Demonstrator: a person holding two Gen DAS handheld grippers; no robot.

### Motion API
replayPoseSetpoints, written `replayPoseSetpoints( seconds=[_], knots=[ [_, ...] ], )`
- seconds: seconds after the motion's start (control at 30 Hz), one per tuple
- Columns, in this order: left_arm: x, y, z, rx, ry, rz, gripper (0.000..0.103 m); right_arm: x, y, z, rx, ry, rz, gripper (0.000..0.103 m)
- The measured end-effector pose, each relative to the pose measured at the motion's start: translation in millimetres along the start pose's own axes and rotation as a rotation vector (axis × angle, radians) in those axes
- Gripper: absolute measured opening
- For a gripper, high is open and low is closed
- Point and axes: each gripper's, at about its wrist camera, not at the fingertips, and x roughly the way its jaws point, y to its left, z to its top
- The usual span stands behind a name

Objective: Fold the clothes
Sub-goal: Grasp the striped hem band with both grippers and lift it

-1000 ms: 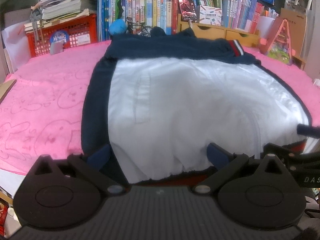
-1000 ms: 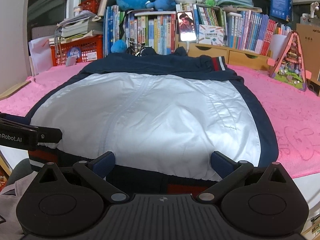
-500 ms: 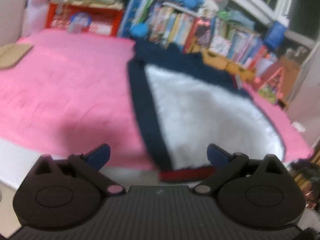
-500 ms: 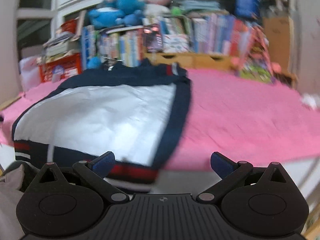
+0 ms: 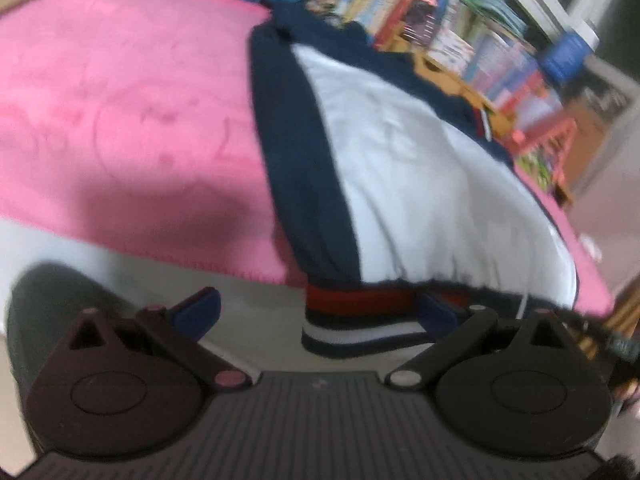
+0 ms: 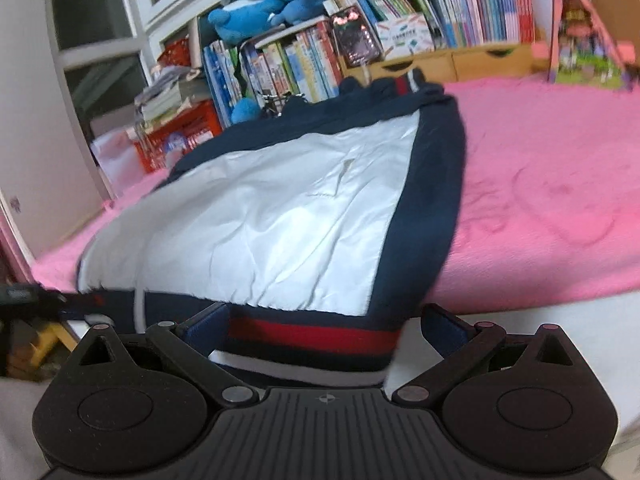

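Both views have swung outward since a second ago. Left gripper (image 5: 316, 312) and right gripper (image 6: 324, 322) gape wide at the jacket (image 6: 280, 216) hem; glossy white panel, ribbed striped band, centre frame on fuzzy pink blanket (image 6: 540, 200).

Both grippers are hovering at the jacket's striped hem (image 6: 312, 338). The left gripper (image 5: 316, 312) is standing with jaws spread wide at its left corner; the right gripper (image 6: 324, 322) is straddling its right corner, jaws equally wide.
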Motion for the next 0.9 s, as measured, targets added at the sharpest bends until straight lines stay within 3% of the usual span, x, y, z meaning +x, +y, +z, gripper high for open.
replayPoseSetpoints(
  seconds=[0.03,0.07,0.1,0.13,0.2,0.33,0.47,0.63,0.77,0.83,0.9],
  knots=[
    [-2.3,-0.2,-2.3,-0.018,-0.025,-0.009,0.096,2.2,0.1,0.5,0.023,0.022,0.02,0.095],
    [-4.6,-0.3,-4.6,-0.036,-0.051,-0.019,0.077,0.9,3.9,1.1,0.02,0.032,0.024,0.088],
    [-11.2,-5.7,-6.6,-0.005,-0.069,-0.052,0.05,-1.2,8.4,1.7,0.011,0.04,0.024,0.084],
    [-20.6,-12.8,-7.0,0.039,-0.091,-0.07,0.043,-6.8,12.6,2.1,-0.005,0.042,0.029,0.08],
    [-40.3,-25.8,-7.2,0.117,-0.149,-0.107,0.043,-26.4,18.6,4.6,-0.025,0.013,0.071,0.067],
    [-64.3,-34.8,11.8,0.109,-0.223,-0.207,0.04,-59.7,26.3,19.0,-0.032,-0.084,0.15,0.064],
    [-62.9,-43.5,54.6,0.091,-0.266,-0.289,0.04,-61.6,41.7,56.3,-0.068,-0.159,0.185,0.06],
    [-38.0,-70.3,113.7,0.169,-0.345,-0.212,0.04,-9.0,61.7,128.2,-0.09,-0.191,0.131,0.057],
    [4.6,-79.9,131.8,0.246,-0.297,-0.059,0.04,58.9,48.9,163.8,-0.029,-0.099,-0.015,0.057],
    [11.2,-77.0,122.3,0.288,-0.264,-0.034,0.043,72.7,36.4,164.5,-0.004,-0.068,-0.068,0.057],
    [6.3,-70.2,105.6,0.325,-0.245,-0.023,0.053,59.3,22.3,152.7,0.0,-0.092,-0.06,0.06]
  ],
)
